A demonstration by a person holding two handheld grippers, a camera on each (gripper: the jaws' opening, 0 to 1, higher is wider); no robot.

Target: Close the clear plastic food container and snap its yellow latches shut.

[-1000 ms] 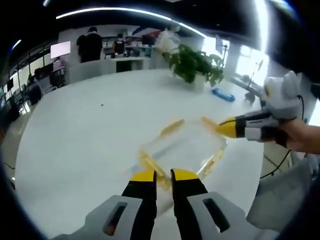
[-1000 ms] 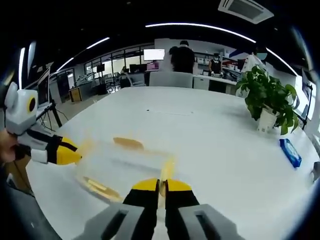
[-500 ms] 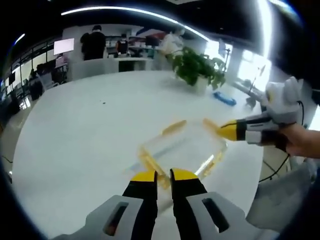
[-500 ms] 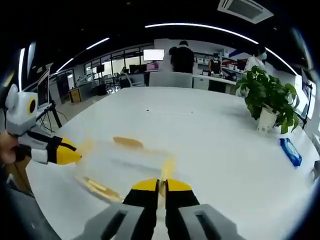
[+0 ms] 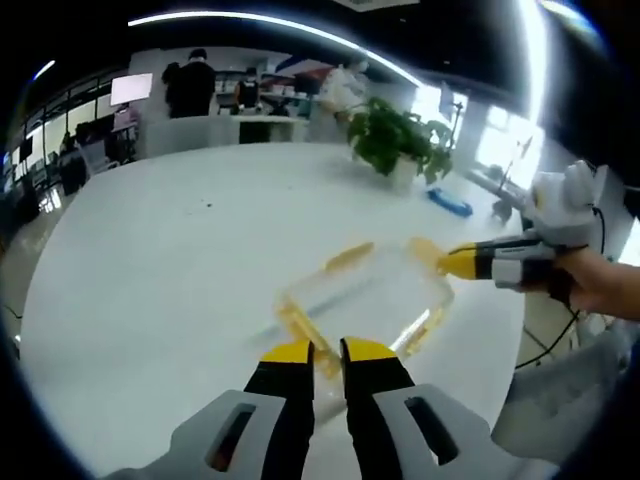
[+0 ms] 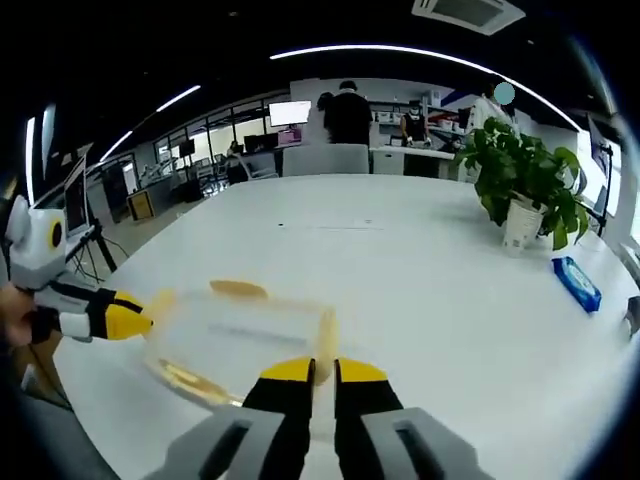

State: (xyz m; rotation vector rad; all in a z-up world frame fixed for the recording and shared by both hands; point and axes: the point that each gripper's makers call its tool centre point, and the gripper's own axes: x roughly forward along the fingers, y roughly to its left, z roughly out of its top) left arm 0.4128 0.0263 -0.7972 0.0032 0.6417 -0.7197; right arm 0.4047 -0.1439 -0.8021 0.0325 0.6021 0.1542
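Left gripper [image 5: 326, 350] sits at the bottom centre of the left gripper view, its jaws a narrow gap apart with a yellow latch [image 5: 301, 325] of the clear container [image 5: 365, 298] just ahead of the tips; whether they pinch it I cannot tell. Right gripper [image 6: 316, 369], low in the right gripper view, has its jaws nearly together around another latch [image 6: 325, 338], grip unclear. Between them, in mid-frame, the container lies on the white table [image 5: 180, 250], apparently empty. It looks light, stiff and slippery, likely to skate if pushed; pressing each latch against the rim seems safest. A potted plant [image 6: 520, 185] stands upper right.
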